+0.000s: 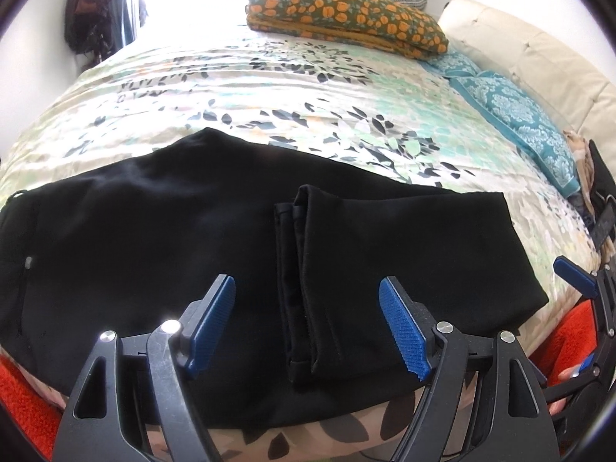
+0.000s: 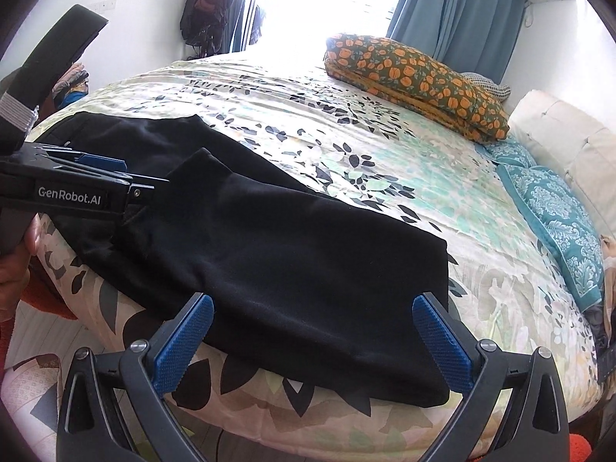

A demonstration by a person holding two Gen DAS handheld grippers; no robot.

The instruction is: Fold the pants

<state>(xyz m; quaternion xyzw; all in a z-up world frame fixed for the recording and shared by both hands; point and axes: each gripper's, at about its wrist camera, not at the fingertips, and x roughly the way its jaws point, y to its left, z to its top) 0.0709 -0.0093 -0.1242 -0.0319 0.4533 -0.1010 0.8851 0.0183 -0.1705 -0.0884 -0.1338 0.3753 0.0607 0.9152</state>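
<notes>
Black pants [image 1: 154,238] lie on the bed near its front edge, with the leg ends folded back over the middle; the hems [image 1: 296,269] lie across the top layer. My left gripper [image 1: 308,308] is open and empty, hovering just above the hems. The pants also show in the right wrist view [image 2: 288,269]. My right gripper [image 2: 312,327] is open and empty over the folded right end of the pants. The left gripper [image 2: 111,169] shows at the left of the right wrist view, and the right gripper's finger [image 1: 573,273] shows at the right edge of the left wrist view.
The bed has a leaf-patterned cover [image 1: 269,88]. A folded orange floral blanket [image 1: 346,11] lies at the far side. Teal pillows [image 1: 516,115] and a cream headboard [image 1: 539,57] are at the right. An orange rug [image 1: 23,392] lies on the floor below.
</notes>
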